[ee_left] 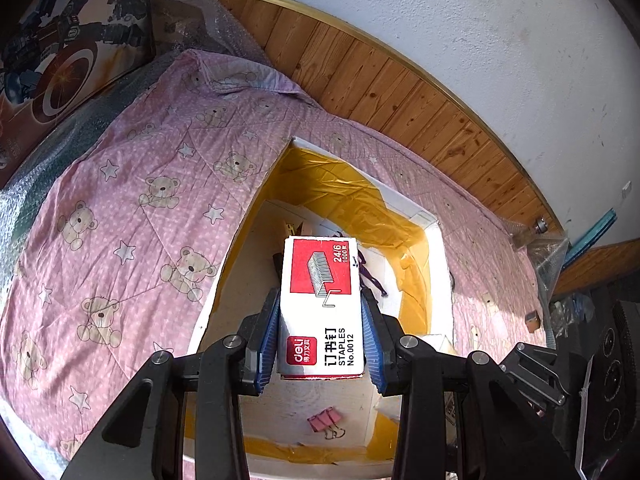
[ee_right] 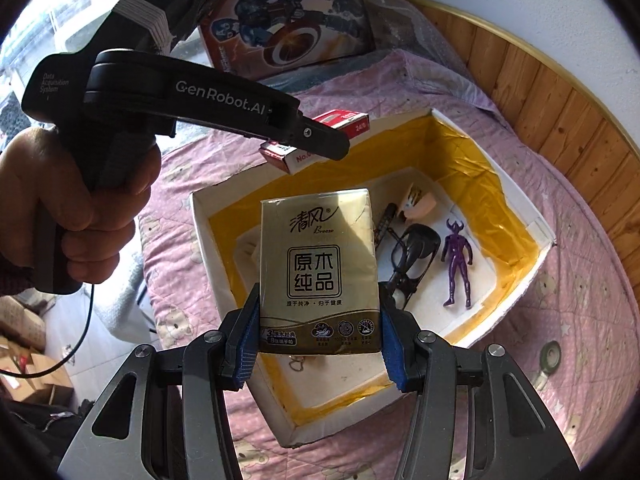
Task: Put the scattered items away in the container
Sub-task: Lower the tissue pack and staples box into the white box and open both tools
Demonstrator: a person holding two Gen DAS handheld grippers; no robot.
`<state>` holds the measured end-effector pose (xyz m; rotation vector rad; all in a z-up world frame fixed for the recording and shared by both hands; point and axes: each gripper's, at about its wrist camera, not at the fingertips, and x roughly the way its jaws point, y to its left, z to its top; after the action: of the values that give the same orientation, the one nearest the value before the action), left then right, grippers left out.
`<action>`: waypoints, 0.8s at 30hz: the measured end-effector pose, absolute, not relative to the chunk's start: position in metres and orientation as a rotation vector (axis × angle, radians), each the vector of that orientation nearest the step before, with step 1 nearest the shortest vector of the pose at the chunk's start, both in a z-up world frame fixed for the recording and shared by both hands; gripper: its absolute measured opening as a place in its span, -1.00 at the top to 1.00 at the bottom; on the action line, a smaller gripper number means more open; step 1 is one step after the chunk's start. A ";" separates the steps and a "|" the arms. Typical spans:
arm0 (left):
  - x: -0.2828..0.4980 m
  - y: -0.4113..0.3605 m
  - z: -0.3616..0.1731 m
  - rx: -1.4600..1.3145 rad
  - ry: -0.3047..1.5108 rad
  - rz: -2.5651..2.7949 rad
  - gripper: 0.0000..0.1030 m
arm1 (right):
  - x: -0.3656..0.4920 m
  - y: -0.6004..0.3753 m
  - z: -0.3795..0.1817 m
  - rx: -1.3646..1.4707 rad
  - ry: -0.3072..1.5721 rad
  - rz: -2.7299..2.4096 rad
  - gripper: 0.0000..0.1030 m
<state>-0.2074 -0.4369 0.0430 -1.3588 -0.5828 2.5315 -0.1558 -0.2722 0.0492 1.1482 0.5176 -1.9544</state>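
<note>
Above the open white foam box (ee_right: 516,280) on the pink bear-print quilt (ee_left: 132,208), both grippers were loaded. The left gripper (ee_left: 322,336) clamped a Deli staples box (ee_left: 322,300) across its long sides, held over the box interior. The right gripper (ee_right: 318,332) gripped a Breeze tissue pack (ee_right: 318,264) at its lower edges, also above the box. Judgement: staples box stiff, dense, tolerates firm side pinch; tissue pack light, soft, glossy wrap, likely slippery, so hold low across the width.

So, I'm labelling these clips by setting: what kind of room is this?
Probably a bedroom: a pink teddy-bear quilt covers what looks like a bed, set against wood wall panelling, with a toy box propped behind.
</note>
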 end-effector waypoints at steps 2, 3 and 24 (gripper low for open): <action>-0.212 -0.437 0.043 -1.377 -0.536 2.528 0.25 | -0.159 -0.277 0.045 1.174 0.519 -1.932 -0.04; -0.213 -0.436 0.043 -1.387 -0.512 2.524 0.25 | -0.162 -0.280 0.042 1.189 0.519 -1.920 -0.05; -0.253 -0.415 0.017 -1.611 -0.194 2.473 0.25 | -0.189 -0.307 0.010 1.466 0.331 -1.766 -0.05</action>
<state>-0.2526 -0.4148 0.0171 -1.6106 -0.1935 2.4730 -0.1893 -0.3068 0.0103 1.4656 0.3312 -1.7657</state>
